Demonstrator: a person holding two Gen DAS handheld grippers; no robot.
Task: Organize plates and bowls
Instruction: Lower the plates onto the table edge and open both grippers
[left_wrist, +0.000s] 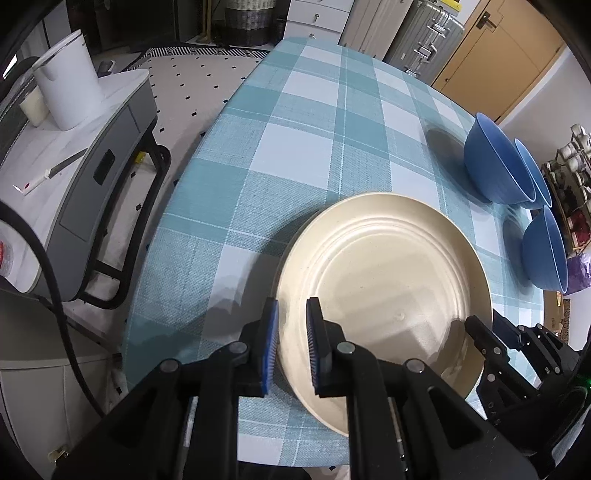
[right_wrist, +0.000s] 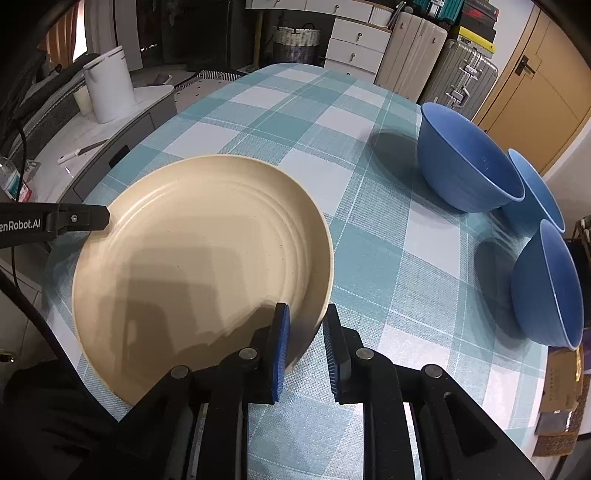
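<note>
Both grippers straddle the cream plate (right_wrist: 199, 258) near the table's (left_wrist: 295, 147) front edge: left gripper (left_wrist: 291, 332) and right gripper (right_wrist: 306, 341), fingers parted around the rim, not clamped. Next they'd probably pinch and lift.

Right gripper (right_wrist: 305, 343) straddles the near right rim of the cream plate (right_wrist: 199, 254) — jaws parted, one pad over the plate's inside, the other outside the rim; contact cannot be confirmed. Left gripper (right_wrist: 99, 218) reaches in at the plate's far left edge, its opening not discernible. Plate sits on the checked tablecloth (right_wrist: 388, 258). Three blue bowls (right_wrist: 465, 166) stand clustered at the right — well apart from the plate.
</note>
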